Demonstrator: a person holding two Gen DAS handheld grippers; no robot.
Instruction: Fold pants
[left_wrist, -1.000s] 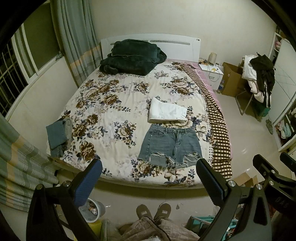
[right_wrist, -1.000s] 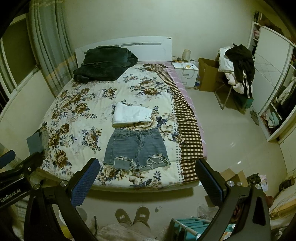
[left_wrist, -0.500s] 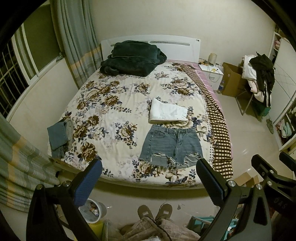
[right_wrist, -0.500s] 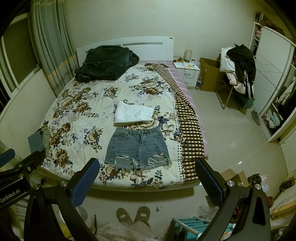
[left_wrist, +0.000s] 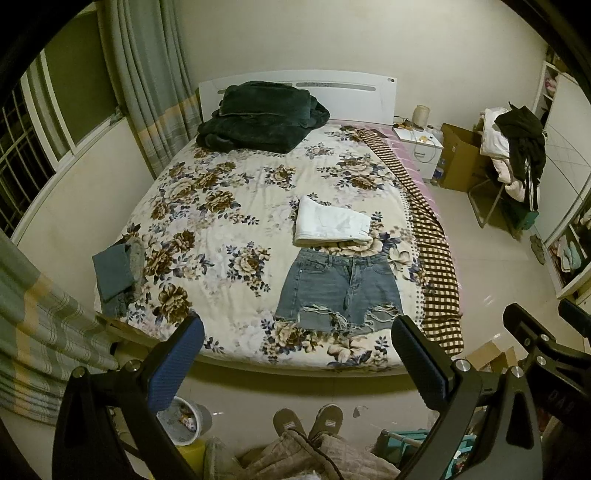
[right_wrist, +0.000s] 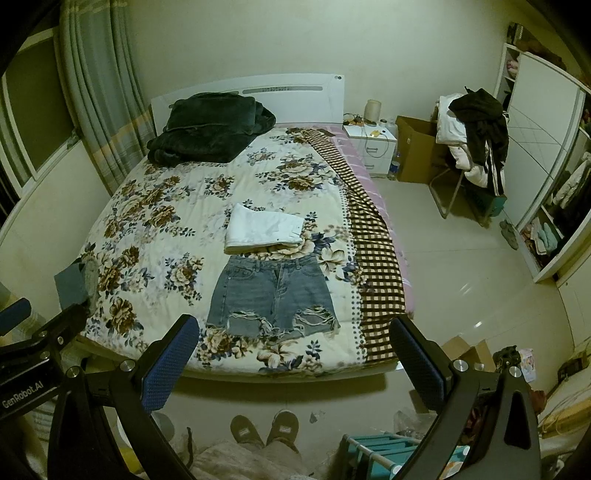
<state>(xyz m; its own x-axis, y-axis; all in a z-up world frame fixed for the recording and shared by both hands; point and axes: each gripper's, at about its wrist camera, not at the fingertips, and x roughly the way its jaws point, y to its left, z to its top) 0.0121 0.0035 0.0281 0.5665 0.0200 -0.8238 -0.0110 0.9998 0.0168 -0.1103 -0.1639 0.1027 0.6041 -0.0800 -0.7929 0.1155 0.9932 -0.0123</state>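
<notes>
Frayed blue denim shorts (left_wrist: 341, 290) lie flat and unfolded near the foot of the floral bed (left_wrist: 221, 206), waistband toward the headboard. They also show in the right wrist view (right_wrist: 271, 295). A folded white garment (left_wrist: 330, 223) lies just beyond the waistband, also in the right wrist view (right_wrist: 264, 229). My left gripper (left_wrist: 295, 358) is open and empty, held off the foot of the bed, apart from the shorts. My right gripper (right_wrist: 291, 360) is open and empty, likewise short of the bed.
A dark green blanket (left_wrist: 262, 122) is piled at the headboard. Folded blue-grey clothes (left_wrist: 116, 271) sit at the bed's left edge. A checked cloth (left_wrist: 432, 240) hangs off the right side. Slippered feet (left_wrist: 308, 424), a small bin (left_wrist: 184, 421), cardboard boxes and a clothes-laden chair (left_wrist: 513, 162) stand on the floor.
Both grippers have drifted slightly closer to the bed, so the shorts sit a little lower and larger in view. Jaws stayed open. The clothes have not moved.
</notes>
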